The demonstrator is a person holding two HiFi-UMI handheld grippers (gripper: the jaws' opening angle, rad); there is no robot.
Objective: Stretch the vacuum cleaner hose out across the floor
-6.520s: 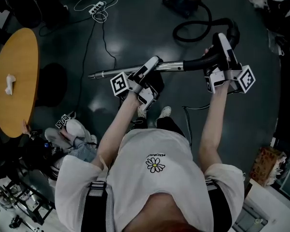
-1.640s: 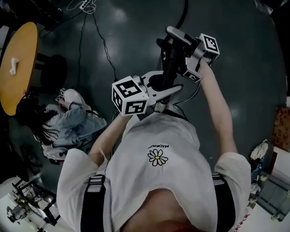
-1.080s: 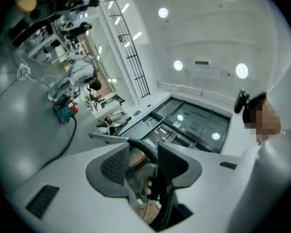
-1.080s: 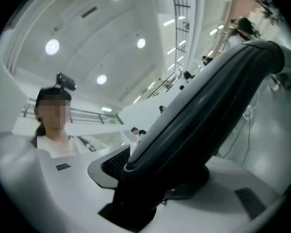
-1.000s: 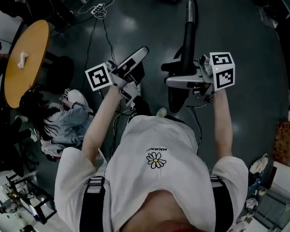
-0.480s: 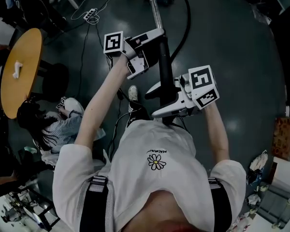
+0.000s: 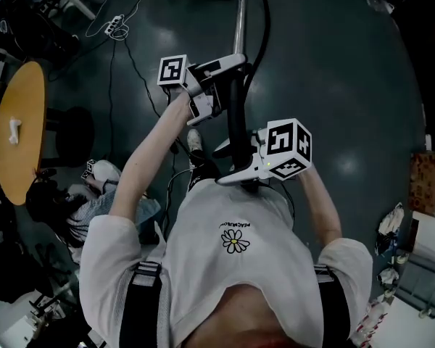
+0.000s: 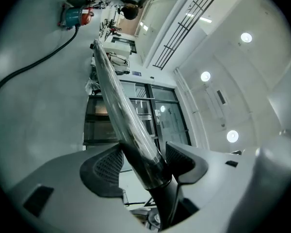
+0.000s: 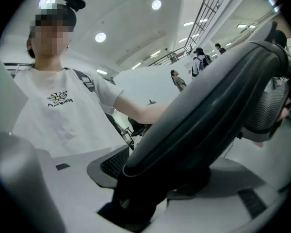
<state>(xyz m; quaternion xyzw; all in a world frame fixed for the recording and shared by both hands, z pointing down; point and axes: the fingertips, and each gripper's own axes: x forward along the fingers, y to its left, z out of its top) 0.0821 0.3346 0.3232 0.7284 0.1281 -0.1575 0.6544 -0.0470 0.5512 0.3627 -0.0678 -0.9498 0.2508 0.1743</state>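
Right gripper (image 9: 194, 140) clamps the handle (image 9: 208, 91); left gripper (image 8: 142, 152), jaws just opened wide, straddles the tube (image 8: 114, 96); glossy dark floor (image 7: 333, 71) below both.

Obstructions and cut-offs noted.
Head view: hose (image 7: 264, 27) runs off the top edge; right claw (image 7: 233, 162) contact faces hidden behind handle (image 7: 236, 118). Left gripper view: cleaner (image 8: 75, 14) too small for detail. Right gripper view: handle's far end cut by the frame edge.
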